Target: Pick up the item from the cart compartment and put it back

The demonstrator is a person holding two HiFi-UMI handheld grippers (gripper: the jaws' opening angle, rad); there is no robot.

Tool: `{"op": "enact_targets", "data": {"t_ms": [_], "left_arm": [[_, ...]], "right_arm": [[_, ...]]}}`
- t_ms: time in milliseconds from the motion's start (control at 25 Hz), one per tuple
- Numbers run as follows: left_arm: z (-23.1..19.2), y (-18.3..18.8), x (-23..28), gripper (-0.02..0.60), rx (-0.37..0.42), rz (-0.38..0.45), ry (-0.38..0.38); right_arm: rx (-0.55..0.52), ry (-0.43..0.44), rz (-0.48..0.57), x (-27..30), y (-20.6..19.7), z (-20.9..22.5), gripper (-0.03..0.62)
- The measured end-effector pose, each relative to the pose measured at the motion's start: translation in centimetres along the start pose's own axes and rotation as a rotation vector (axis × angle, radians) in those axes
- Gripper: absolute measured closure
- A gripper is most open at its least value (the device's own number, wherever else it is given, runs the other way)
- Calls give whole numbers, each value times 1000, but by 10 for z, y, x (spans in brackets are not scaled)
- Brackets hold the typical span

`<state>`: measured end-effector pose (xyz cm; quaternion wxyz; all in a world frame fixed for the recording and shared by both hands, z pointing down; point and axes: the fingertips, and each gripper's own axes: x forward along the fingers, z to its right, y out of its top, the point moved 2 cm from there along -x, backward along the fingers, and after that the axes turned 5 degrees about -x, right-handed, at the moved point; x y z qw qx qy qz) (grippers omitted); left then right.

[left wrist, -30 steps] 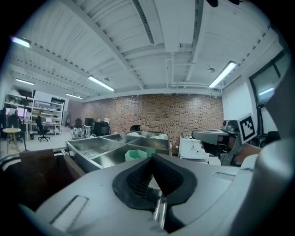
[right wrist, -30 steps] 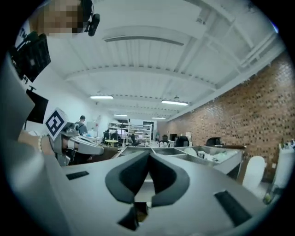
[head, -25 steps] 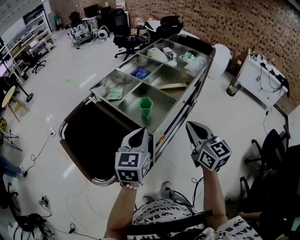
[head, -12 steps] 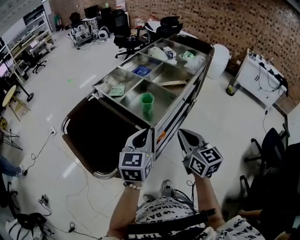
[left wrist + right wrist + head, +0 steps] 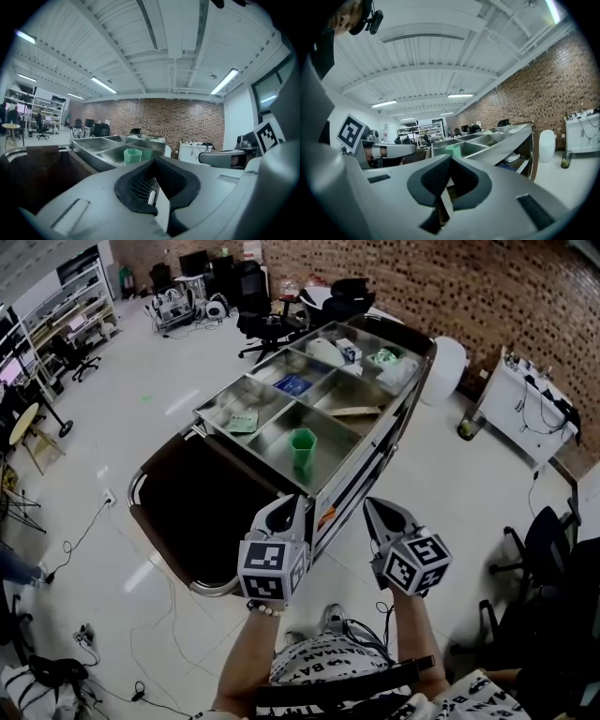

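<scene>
A green cup (image 5: 302, 448) stands upright in the near right compartment of the steel cart (image 5: 217, 405). It also shows in the left gripper view, cup (image 5: 132, 156), and the right gripper view, cup (image 5: 453, 150). My left gripper (image 5: 284, 510) hovers short of the cart's near corner, shut with nothing in it; its own view shows the left gripper (image 5: 155, 182) with pads together. My right gripper (image 5: 379, 513) is held beside it over the floor, to the right of the cart, also shut and empty; the right gripper (image 5: 443, 185) points past the cart's side.
Other compartments hold a green packet (image 5: 242, 422), a blue item (image 5: 293, 384), a flat brown piece (image 5: 349, 411) and white things at the far end. A dark bag (image 5: 192, 507) hangs at the cart's near end. Office chairs (image 5: 267, 315), a white bin (image 5: 448, 362) and a white cabinet (image 5: 525, 404) stand around.
The right gripper has drifted a little left and down, closer to the left one. The left gripper has hardly moved. Both stay shut and empty.
</scene>
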<state>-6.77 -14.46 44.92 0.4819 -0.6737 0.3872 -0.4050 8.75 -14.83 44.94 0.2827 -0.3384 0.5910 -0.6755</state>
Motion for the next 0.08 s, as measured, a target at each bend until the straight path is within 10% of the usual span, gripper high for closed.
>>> {"op": "enact_targets", "data": {"t_ms": [80], "left_arm": [[-1,2,1,581,1,4,1]], "right_arm": [[-9,1,-5,2,1,0,586]]}}
